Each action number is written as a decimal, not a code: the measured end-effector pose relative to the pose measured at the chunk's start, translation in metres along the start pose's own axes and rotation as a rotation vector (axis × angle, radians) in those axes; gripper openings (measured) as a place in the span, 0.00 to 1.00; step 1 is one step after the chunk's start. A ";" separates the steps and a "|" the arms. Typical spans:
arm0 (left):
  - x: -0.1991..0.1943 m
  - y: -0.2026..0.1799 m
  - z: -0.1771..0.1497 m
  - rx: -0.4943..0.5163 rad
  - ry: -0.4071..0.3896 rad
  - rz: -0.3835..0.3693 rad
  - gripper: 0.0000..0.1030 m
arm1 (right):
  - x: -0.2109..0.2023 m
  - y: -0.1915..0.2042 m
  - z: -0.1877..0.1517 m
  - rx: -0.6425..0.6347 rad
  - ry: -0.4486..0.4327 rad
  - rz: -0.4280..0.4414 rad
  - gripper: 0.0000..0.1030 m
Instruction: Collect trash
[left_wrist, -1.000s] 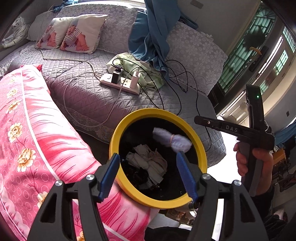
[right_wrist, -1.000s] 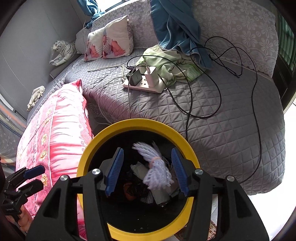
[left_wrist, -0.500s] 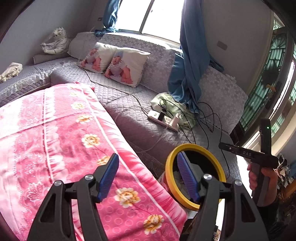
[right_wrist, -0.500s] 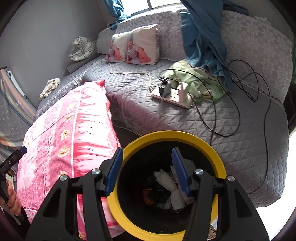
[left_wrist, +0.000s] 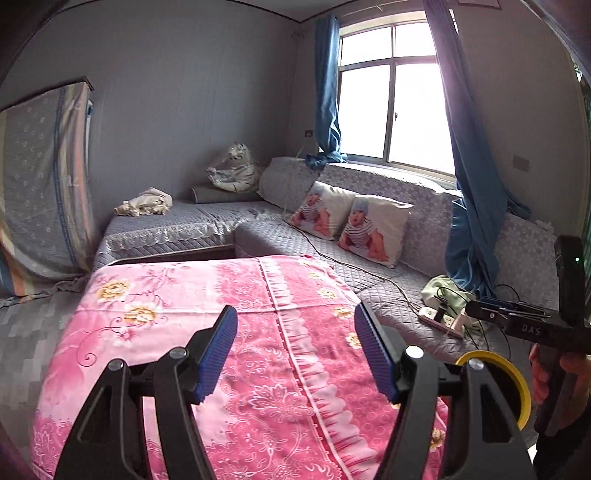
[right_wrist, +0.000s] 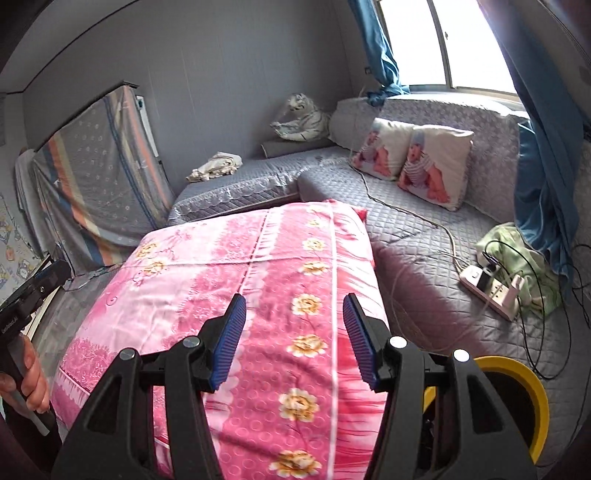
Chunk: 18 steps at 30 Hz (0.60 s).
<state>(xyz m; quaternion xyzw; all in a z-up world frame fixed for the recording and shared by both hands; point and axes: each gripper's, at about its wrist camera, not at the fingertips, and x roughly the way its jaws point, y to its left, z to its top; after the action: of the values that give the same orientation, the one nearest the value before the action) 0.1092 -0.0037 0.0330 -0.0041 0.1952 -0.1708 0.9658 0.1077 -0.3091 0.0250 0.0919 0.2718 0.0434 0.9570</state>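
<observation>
My left gripper (left_wrist: 295, 350) is open and empty above a pink flowered blanket (left_wrist: 184, 332). My right gripper (right_wrist: 295, 336) is open and empty above the same blanket (right_wrist: 258, 258). The yellow-rimmed trash bin (right_wrist: 517, 387) sits low right in the right wrist view, partly hidden behind my gripper. Its rim also shows in the left wrist view (left_wrist: 506, 373) at the lower right. The inside of the bin is hidden. The right gripper's body (left_wrist: 532, 325) shows at the right edge of the left wrist view. No loose trash shows on the blanket.
A grey quilted corner sofa (left_wrist: 388, 288) holds two baby-print pillows (left_wrist: 354, 221), a white power strip (right_wrist: 491, 284) with black cables, a green cloth (right_wrist: 517, 243), a crumpled cream cloth (left_wrist: 144, 201) and a plush tiger (left_wrist: 232, 170). Blue curtains (left_wrist: 469, 184) hang by the window. A mattress (left_wrist: 40, 184) leans on the left wall.
Both grippers have lifted away from the bin and swung left over the pink blanket. The white wad that was falling between the right gripper's fingers dropped into the bin.
</observation>
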 end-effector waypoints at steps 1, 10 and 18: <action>-0.009 0.004 -0.002 0.001 -0.019 0.025 0.64 | -0.001 0.013 0.000 -0.014 -0.025 0.006 0.50; -0.076 0.017 -0.033 -0.026 -0.174 0.178 0.92 | -0.017 0.079 -0.022 -0.105 -0.243 -0.077 0.81; -0.096 0.015 -0.042 -0.077 -0.236 0.250 0.92 | -0.035 0.095 -0.045 -0.111 -0.341 -0.109 0.91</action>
<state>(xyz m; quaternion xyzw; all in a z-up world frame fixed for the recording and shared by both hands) 0.0150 0.0446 0.0287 -0.0370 0.0860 -0.0399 0.9948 0.0508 -0.2144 0.0245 0.0301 0.1071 -0.0100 0.9937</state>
